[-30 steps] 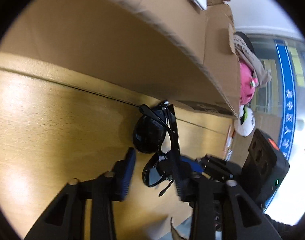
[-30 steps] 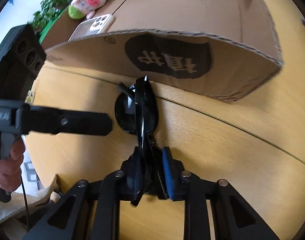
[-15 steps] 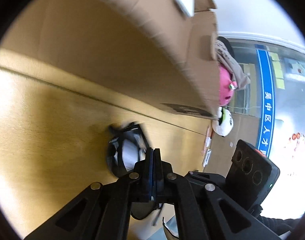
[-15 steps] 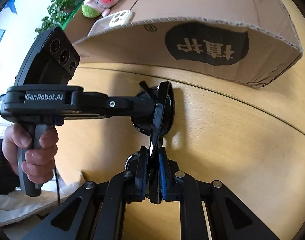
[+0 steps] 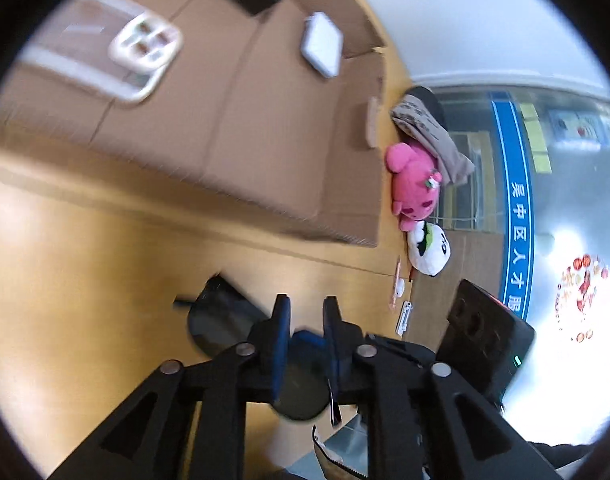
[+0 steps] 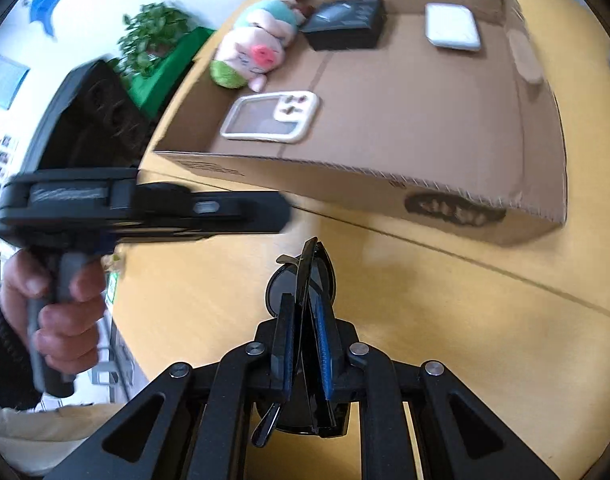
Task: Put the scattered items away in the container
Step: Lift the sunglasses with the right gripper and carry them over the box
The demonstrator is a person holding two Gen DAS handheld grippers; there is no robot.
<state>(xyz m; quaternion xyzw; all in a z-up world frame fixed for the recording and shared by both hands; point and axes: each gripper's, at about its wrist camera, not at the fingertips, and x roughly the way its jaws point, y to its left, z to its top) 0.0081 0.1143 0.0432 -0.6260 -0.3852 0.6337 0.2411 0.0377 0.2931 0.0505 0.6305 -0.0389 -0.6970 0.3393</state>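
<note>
Pinching folded sunglasses (image 6: 303, 292), right claw (image 6: 305, 320); left view shows left claw (image 5: 307, 320) slightly spread, just opening.

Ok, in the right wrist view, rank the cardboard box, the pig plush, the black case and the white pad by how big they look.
1. cardboard box, by far the largest.
2. pig plush.
3. black case.
4. white pad.
The plush and case look close in size, and all sit far from the camera, so that pair stays unsure.

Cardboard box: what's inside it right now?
Inside the cardboard box: a phone, a black case and a white pad. Its near wall hides the floor strip behind it.
</note>
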